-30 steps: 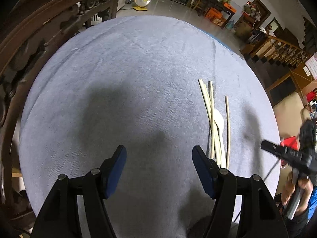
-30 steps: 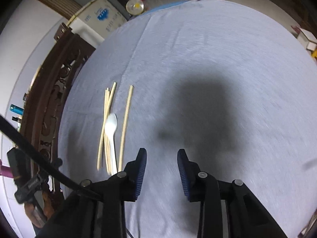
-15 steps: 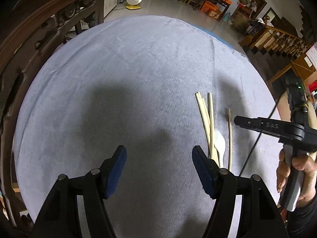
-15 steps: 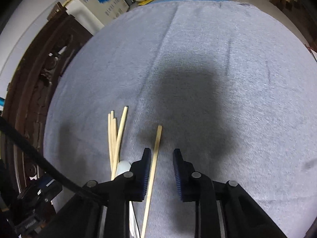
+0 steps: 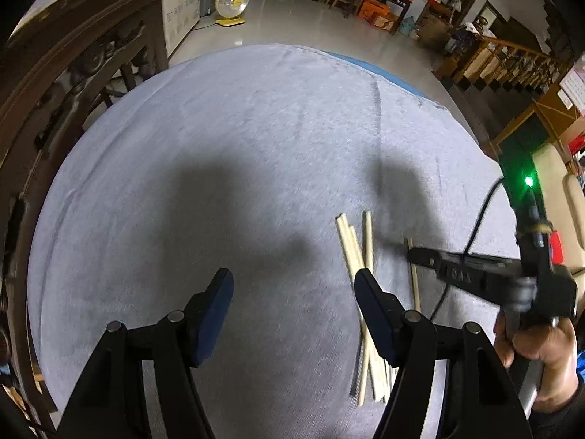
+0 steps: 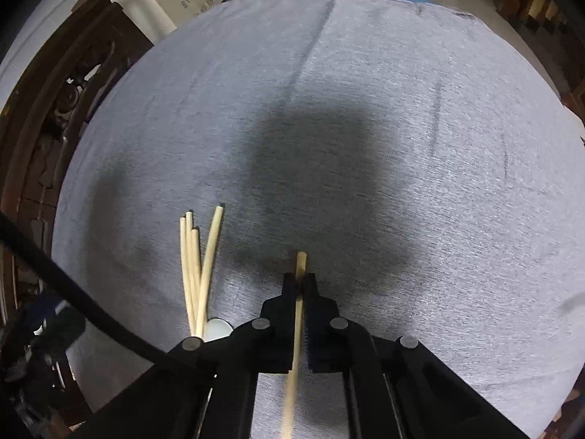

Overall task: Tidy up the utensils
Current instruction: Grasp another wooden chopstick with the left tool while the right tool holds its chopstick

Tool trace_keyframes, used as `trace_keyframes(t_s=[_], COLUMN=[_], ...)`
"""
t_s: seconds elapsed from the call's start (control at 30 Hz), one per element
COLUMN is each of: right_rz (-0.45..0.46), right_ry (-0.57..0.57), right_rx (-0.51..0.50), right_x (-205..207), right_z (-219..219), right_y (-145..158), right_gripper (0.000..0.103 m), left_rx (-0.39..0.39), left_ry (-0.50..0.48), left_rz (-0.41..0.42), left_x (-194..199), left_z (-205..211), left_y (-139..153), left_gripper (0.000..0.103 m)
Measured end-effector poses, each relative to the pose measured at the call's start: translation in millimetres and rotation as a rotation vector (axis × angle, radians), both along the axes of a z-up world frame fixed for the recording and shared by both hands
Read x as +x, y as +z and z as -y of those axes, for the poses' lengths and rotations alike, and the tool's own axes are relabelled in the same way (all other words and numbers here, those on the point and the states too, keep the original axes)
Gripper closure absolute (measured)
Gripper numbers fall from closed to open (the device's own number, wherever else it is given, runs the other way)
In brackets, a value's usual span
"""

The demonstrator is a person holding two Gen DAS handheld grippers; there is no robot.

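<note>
nearest to me in the right wrist view, my right gripper [image 6: 300, 282] is clamped on a single chopstick [image 6: 300, 267]: the stick runs up between the two black fingers [image 6: 288, 285] and its tip pokes out just past them toward 12 o'clock. its lower stretch blurs out toward 6 o'clock, so i cannot tell whether it is lifted off the cloth. just beside the gripper at about 9 o'clock lies the bundle of chopsticks [image 6: 199, 267], four pale sticks fanned at their far ends, with a bit of a white spoon [image 6: 218, 328] showing at their near ends, touching them.

in the left wrist view, my left gripper [image 5: 294, 311] hangs with its jaws standing wide and nothing between the blue pads [image 5: 215, 314]. the same bundle sits at about 3 o'clock of it, partly hidden behind the right-hand finger. further out at 3 o'clock a hand [image 5: 541, 351] holds the other tool, whose tip meets the lone stick.

everything rests on a grey tablecloth [image 5: 234, 139] over a round table. beyond its far rim, at 11 o'clock, a small fan [image 5: 231, 0] stands on the floor.
</note>
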State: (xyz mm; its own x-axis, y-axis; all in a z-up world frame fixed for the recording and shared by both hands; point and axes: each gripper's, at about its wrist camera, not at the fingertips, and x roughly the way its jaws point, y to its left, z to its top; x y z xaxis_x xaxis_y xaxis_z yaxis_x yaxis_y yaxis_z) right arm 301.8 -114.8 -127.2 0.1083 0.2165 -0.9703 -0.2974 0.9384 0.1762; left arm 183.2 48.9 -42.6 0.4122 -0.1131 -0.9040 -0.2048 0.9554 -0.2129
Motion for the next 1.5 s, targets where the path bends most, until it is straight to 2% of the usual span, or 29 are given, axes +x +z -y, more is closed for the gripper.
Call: trace_keyframes(t_s=[0.13,0.33,0.5,0.57,0.73,0.9,1.07,1.13,1.3,1.37,1.5], right_rz=[-0.021,-0.063,-0.098,-0.096,-0.116,-0.130,-0.133,-0.136,-0.135,-0.134,-0.133], right_ry=[-0.051,0.012,0.019,0.021,-0.010,-0.022,-0.021,-0.018,-0.015,-0.016,-0.015], right_rx=[0.026,-0.051,-0.031,-0.012,0.064,0.084,0.082,0.086,0.095,0.099,0.108], right_x=[9.1,18.8,28.9,31.3,27.0,26.5,26.0,26.6,27.7,26.0,24.5], right_z=[31.2,10.9,8.4,14.0,49.5,69.9,74.3,75.7,85.3,85.2,90.4], right_y=[-1.2,-2.6,-3.9,-3.7,-9.3,-11.4,-16.4,-19.8,-18.0,-17.8,-16.2], right_gripper=[0.099,0.096,0.096,0.096,0.096,0.098,0.098,0.098,0.098,0.098,0.098], left_rx=[0.018,0.012,0.054,0.076,0.064,0.080,0.088,0.072,0.065,0.064,0.072], left_ry=[-0.028,-0.046,-0.061,-0.079,-0.120,-0.184,-0.214,-0.213,-0.255,-0.259,-0.249], left_rz=[-0.011,-0.066,-0.116,-0.153,-0.227,-0.370,-0.431,-0.450,-0.499,-0.513,-0.516], left_x=[18.1,44.2,69.9,80.1,102.0,121.6,136.0,140.6,150.1,151.7,157.7], left_z=[9.7,16.3,23.3,29.5,47.2,68.6,79.0,81.5,95.0,98.4,99.6], left_y=[-1.3,-10.1,-13.6,-14.2,-17.1,-34.7,-41.4,-41.1,-47.1,-52.0,-56.3], left_gripper=[0.034,0.034,0.034,0.034,0.034,0.034,0.043,0.053,0.064,0.075,0.077])
